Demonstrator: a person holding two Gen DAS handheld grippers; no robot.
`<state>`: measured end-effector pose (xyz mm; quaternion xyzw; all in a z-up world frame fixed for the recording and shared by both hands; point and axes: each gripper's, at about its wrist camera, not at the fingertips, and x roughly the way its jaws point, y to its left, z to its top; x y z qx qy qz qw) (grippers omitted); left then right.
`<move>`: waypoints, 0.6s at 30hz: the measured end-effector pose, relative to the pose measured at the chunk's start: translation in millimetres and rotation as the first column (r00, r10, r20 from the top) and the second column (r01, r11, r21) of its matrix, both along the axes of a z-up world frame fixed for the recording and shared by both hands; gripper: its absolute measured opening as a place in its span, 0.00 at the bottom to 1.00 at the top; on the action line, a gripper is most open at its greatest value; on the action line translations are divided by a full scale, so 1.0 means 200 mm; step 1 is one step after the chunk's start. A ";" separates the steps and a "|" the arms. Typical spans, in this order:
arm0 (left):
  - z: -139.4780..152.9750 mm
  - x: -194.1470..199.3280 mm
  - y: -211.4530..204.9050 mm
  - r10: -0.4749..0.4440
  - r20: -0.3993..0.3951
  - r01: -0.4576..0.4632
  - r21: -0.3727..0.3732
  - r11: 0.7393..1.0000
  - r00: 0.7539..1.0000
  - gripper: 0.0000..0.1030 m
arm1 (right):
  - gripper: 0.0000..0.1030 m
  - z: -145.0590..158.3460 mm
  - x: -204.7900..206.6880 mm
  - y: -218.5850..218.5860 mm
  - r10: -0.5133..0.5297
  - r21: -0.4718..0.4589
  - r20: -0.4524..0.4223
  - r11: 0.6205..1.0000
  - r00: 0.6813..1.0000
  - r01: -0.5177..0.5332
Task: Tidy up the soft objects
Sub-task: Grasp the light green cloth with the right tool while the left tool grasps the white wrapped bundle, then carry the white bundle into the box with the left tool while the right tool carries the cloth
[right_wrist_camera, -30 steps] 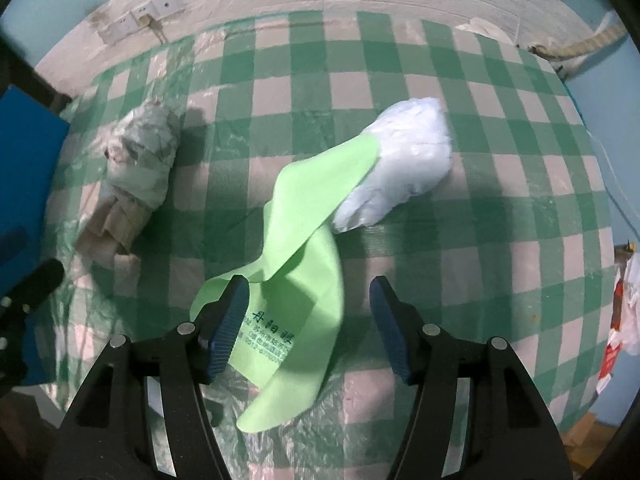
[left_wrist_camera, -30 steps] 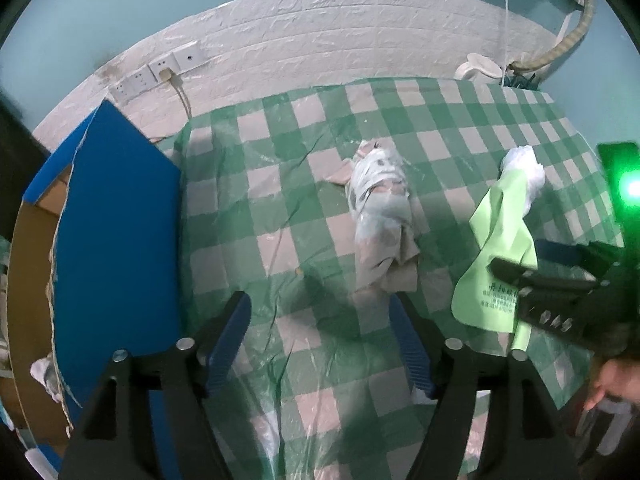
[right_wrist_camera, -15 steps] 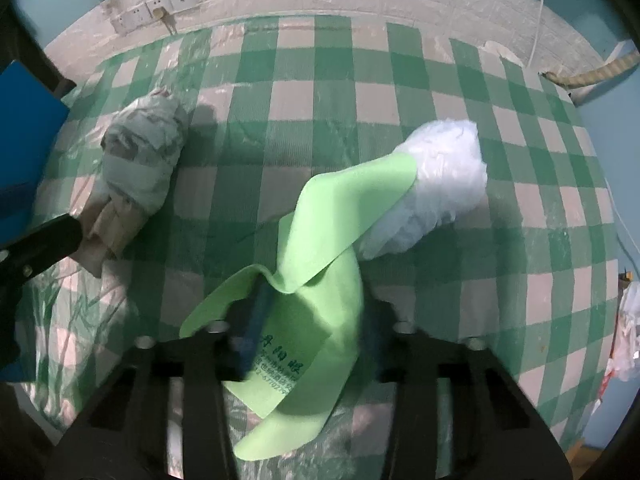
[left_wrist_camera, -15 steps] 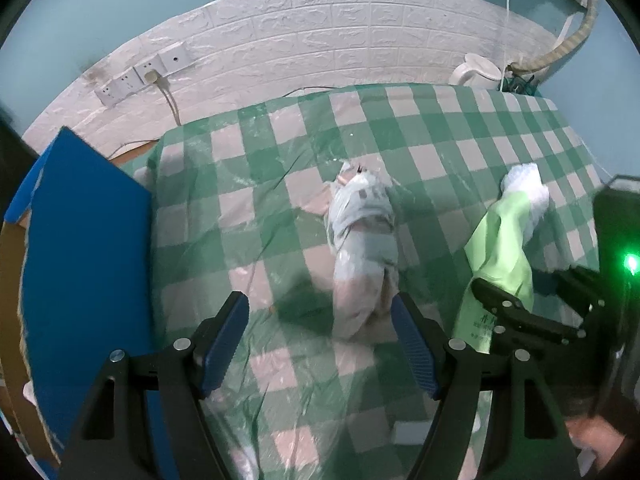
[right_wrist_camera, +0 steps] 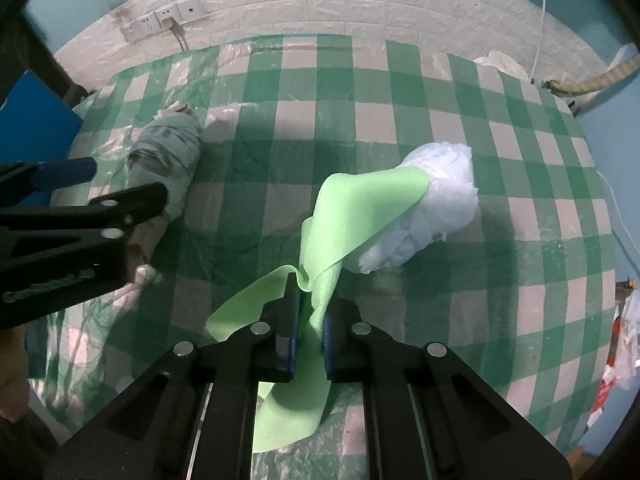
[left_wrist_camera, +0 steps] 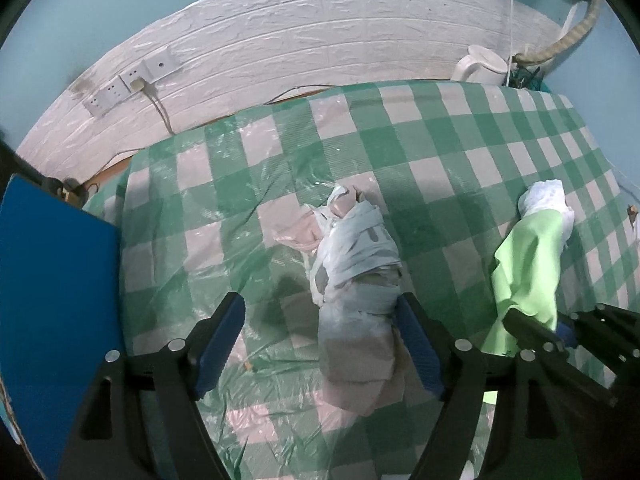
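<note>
A white brick-pattern wall panel [left_wrist_camera: 320,40] with a row of wall sockets [right_wrist_camera: 160,24] stands behind the bench [left_wrist_camera: 440,128], which wears a green-and-white checked cover under clear plastic film. The right tongs [right_wrist_camera: 310,320] point steeply down and have just been closing; their blue pads now pinch a fold of the light green soft cloth [right_wrist_camera: 360,208], which rises out of the jaws and drapes forward and to the right over the crumpled white plastic bundle [right_wrist_camera: 432,208] lying just beyond them. The cloth's loose end hangs below the jaws. The left tongs [left_wrist_camera: 320,344] also point steeply down and stand wide apart, having just opened a little further; the grey-and-beige wrapped fabric bundle [left_wrist_camera: 356,280] lies on the bench between their blue fingers [left_wrist_camera: 220,340], close against the right-hand one and clear of the left-hand one, so nothing is gripped. A blue flat board [left_wrist_camera: 56,320] stands to the left of the left tongs, and a white kettle [left_wrist_camera: 480,66] sits at the far edge, beyond and to their right.
</note>
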<state>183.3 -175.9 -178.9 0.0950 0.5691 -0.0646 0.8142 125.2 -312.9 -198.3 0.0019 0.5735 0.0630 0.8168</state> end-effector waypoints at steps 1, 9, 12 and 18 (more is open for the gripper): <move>0.00 0.00 -0.01 -0.001 0.000 0.001 0.001 1.000 1.000 0.77 | 0.08 0.01 0.00 -0.01 -0.003 0.000 0.004 1.000 1.000 0.003; -0.04 0.03 0.00 0.014 -0.043 -0.016 -0.052 0.999 0.999 0.74 | 0.08 0.08 0.01 -0.04 -0.019 -0.009 0.039 1.000 0.999 0.020; -0.06 0.05 -0.01 0.012 -0.063 -0.016 -0.068 0.998 0.998 0.55 | 0.08 0.10 0.02 -0.04 -0.020 -0.024 0.055 0.999 0.998 0.021; -0.08 0.03 -0.03 -0.013 -0.075 0.009 -0.054 0.998 0.997 0.33 | 0.08 0.15 0.02 -0.04 -0.015 -0.027 0.076 0.999 0.997 0.017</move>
